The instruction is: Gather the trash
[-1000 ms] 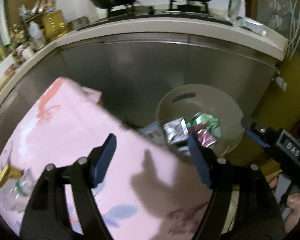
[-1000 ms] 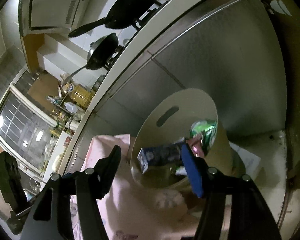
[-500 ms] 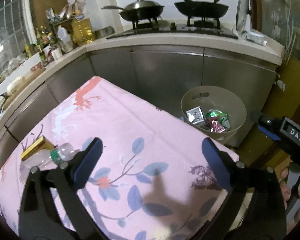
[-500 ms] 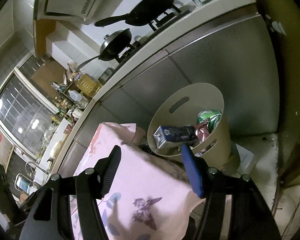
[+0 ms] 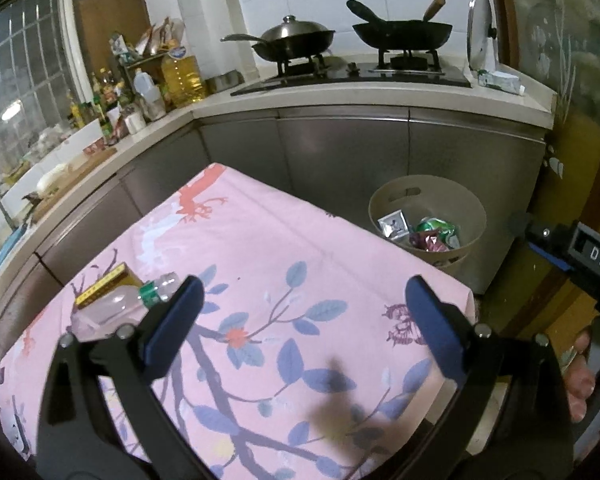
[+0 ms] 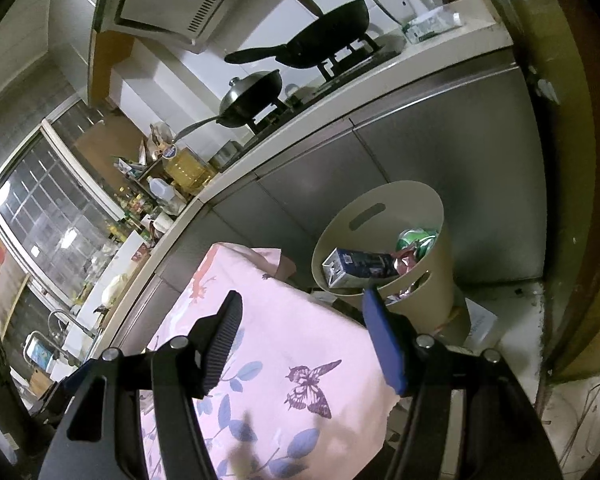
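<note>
Steel-fronted kitchen counter (window seemingly dark)

Empty right tool gapes above pink cloth, bin beyond.

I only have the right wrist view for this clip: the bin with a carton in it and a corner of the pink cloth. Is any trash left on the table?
Observer: Yes. The left wrist view shows a clear plastic bottle lying on its side on the tablecloth.
Operator: Anything else with it?
Observer: A flat yellow box lies right beside the bottle, on its far side.
Operator: Is the left gripper carrying anything?
Observer: No. The left gripper is open and empty, above the tablecloth.
</note>
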